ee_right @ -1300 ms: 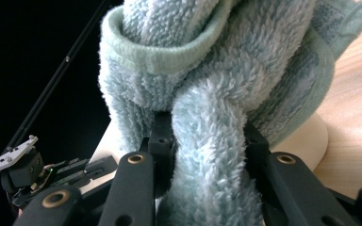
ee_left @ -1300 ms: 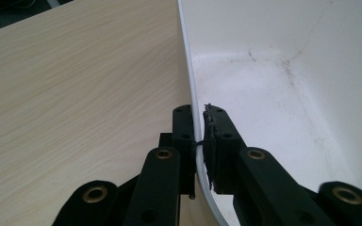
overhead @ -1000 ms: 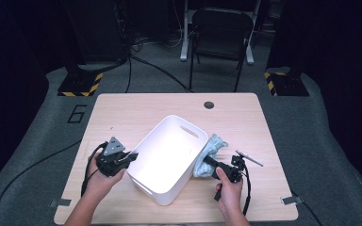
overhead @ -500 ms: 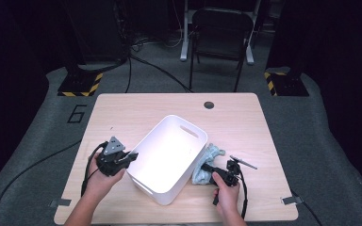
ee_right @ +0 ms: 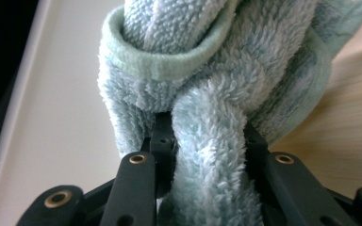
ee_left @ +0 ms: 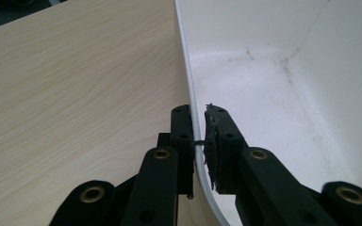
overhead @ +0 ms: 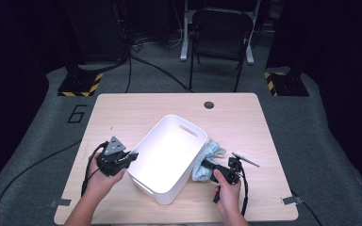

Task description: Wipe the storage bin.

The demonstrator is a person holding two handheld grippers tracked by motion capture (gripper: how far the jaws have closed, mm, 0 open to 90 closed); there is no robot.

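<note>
High view: left gripper clamped on white bin rim, right gripper pinching light-blue towel beside bin on table

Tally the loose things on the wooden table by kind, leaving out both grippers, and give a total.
White plastic bin: 1
Light blue fluffy towel: 1
Thin dark pen-like stick: 1
Total: 3
</note>
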